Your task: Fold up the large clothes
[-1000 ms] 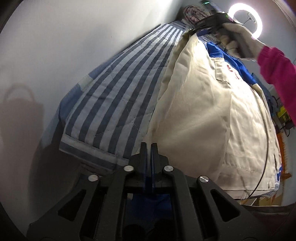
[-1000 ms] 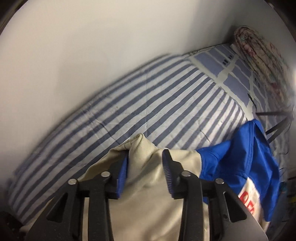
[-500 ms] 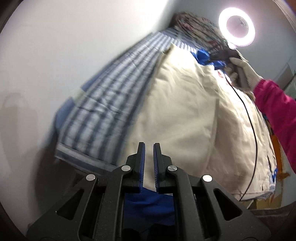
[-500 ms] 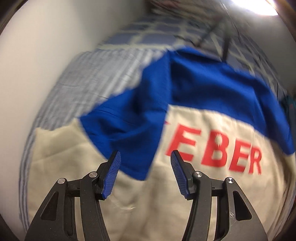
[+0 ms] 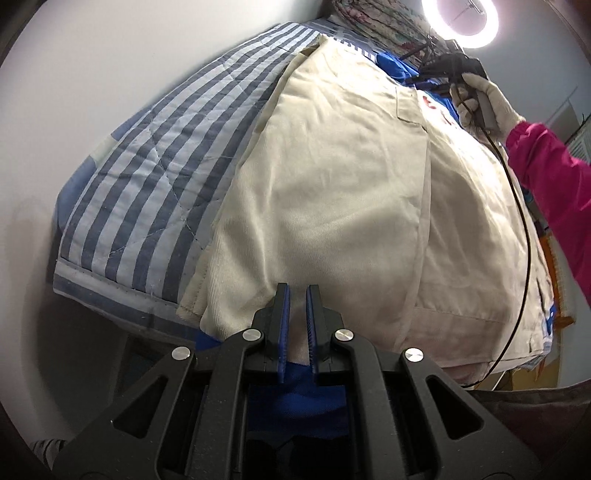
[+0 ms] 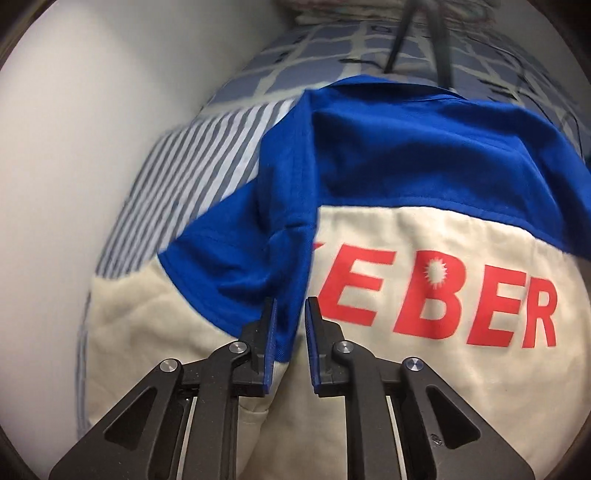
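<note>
A large cream and blue jacket [image 5: 351, 192] lies spread over the striped bed. Its back, with red letters [image 6: 436, 295] and a blue yoke [image 6: 424, 147], fills the right wrist view. My left gripper [image 5: 296, 295] is at the jacket's near hem, jaws narrowly apart, with cream and blue cloth between them. My right gripper [image 6: 290, 306] is at the far end by the blue shoulder; its jaws stand a little apart around a blue fold [image 6: 291, 258]. It also shows in the left wrist view [image 5: 421, 75], held by a gloved hand.
A blue and white striped quilt [image 5: 166, 155] covers the bed beside a white wall [image 5: 92, 74]. A ring light [image 5: 460, 22] and tripod legs [image 6: 402, 33] stand at the bed's far end. A patterned bundle [image 5: 376, 18] lies there too. A black cable [image 5: 521, 229] crosses the jacket.
My right gripper let go of the cream cuff, moved over to the blue shoulder and narrowed around its fold. My left gripper's jaws went from shut to slightly apart at the hem.
</note>
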Available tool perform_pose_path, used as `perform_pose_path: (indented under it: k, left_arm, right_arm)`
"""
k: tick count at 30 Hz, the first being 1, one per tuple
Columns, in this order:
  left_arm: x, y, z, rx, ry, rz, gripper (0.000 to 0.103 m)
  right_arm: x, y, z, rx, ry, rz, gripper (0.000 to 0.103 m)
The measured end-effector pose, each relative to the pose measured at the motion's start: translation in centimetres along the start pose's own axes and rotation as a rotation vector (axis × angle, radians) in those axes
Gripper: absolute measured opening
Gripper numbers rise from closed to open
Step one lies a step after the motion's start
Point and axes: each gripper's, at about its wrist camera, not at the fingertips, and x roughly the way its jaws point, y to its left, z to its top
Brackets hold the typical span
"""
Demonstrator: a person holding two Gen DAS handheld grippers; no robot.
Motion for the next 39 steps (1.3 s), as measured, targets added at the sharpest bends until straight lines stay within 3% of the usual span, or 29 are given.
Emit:
perform_pose_path:
  k: [4,6,7,8,13,17,18,20,21,26,30,31,33,35,36,37,39]
  left_arm:
    - [-1.9,0.9,0.2,-0.028,-0.043,-0.007,0.007]
    - [-2.7,1.8,0.3,-0.056,-0.069,0.007,0.013]
    - [-2.9,2.3,0.3,-0.071,-0.077,0.009,0.026]
    - [-3.0,2.7,0.2,-0.087,-0.082,0.008,0.031]
    - [-3.8,5.2,0.0,-0.161,-0.09,0.02,0.031]
    - [-4.2,6.8,-0.6,-0.216,-0.091,0.003,0.033]
    - [-4.2,7.1,-0.6,-0.224,-0.089,-0.007,0.036]
    - [-4.0,7.6,-0.6,-0.241,-0.079,-0.039,0.058]
    - [-3.7,7.8,-0.6,-0.252,-0.073,-0.052,0.059]
    - [-2.0,8.7,-0.3,-0.298,-0.036,-0.106,0.059]
    - [-1.2,7.9,-0.3,-0.258,-0.035,-0.075,0.059]
    - [-1.3,7.6,-0.3,-0.245,-0.04,-0.066,0.055]
    - [-1.4,7.1,-0.3,-0.218,-0.04,-0.075,0.038]
    - [-1.4,6.5,-0.1,-0.193,-0.042,-0.062,0.035]
    - [-1.3,6.3,-0.1,-0.177,-0.043,-0.054,0.034]
    - [-1.3,6.3,-0.1,-0.17,-0.044,-0.051,0.027]
    - [-1.3,6.0,-0.2,-0.159,-0.047,-0.055,0.017]
  right_arm:
    - [-0.7,1.4,0.3,-0.077,-0.042,-0.086,0.013]
    - [-1.6,2.7,-0.1,-0.114,-0.077,-0.101,0.013]
    - [-2.0,3.4,-0.4,-0.129,-0.088,-0.089,0.013]
    - [-2.6,4.2,-0.8,-0.152,-0.098,-0.071,0.013]
    - [-4.8,9.0,-4.6,-0.324,-0.099,0.034,0.013]
    - [-5.7,13.4,-10.2,-0.486,-0.044,0.108,0.013]
    - [-5.8,14.1,-11.7,-0.513,-0.033,0.126,0.013]
    - [-5.4,15.0,-13.7,-0.541,-0.008,0.15,0.016]
    - [-4.8,15.9,-15.1,-0.556,0.015,0.162,0.018]
    - [-1.5,17.9,-19.2,-0.599,0.092,0.132,0.019]
    - [-0.1,18.1,-21.4,-0.602,0.054,0.079,0.022]
    - [-0.1,18.2,-21.5,-0.597,0.058,0.08,0.022]
    - [-0.3,18.2,-21.2,-0.585,0.079,0.078,0.023]
    - [-0.8,18.1,-20.6,-0.547,0.116,0.101,0.025]
    - [-1.3,18.0,-20.4,-0.523,0.125,0.119,0.031]
    - [-1.8,17.8,-20.0,-0.501,0.129,0.134,0.036]
    - [-2.8,17.8,-20.0,-0.463,0.132,0.154,0.054]
